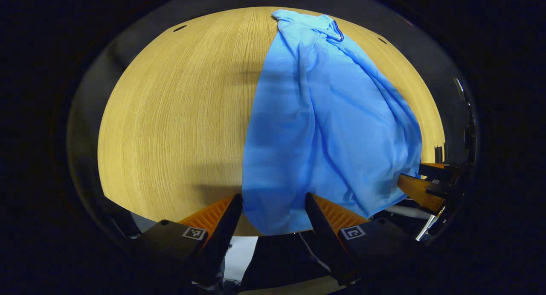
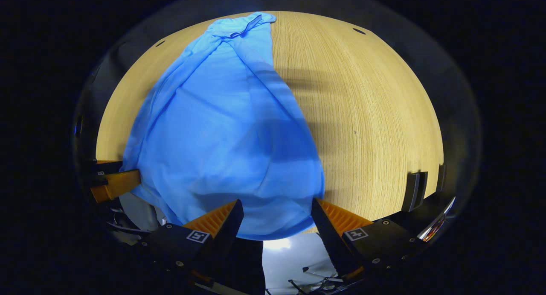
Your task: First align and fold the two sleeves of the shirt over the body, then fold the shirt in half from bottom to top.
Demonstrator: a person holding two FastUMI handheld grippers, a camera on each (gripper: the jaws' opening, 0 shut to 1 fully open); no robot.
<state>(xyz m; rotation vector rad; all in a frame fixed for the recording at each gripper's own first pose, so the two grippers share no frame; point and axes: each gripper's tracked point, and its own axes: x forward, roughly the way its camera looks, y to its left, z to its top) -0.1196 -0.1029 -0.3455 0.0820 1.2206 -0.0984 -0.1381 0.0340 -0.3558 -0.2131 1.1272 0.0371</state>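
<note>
Shirt: the blue shirt [image 1: 324, 128] lies lengthwise on the wooden table [image 1: 179, 115], collar at the far end, hem at the near edge. Its sides are gathered in over the body, so it narrows toward the collar.
Hem: the near edge of the cloth hangs slightly past the table's near edge in both views.
Left gripper: the left gripper [image 1: 273, 209] sits at the near edge of the table at the shirt's left hem corner, fingers spread apart. The cloth lies between them; neither finger visibly presses on it.
Right gripper: the right gripper [image 2: 277, 214] sits at the near edge at the shirt's right hem corner, fingers likewise parted with cloth between them, released.
Cross view: in the left gripper view the right gripper shows at the far right, beside the shirt's edge; whether it touches the cloth there is hard to tell.
Table: bare wood lies left and right of the shirt.
</note>
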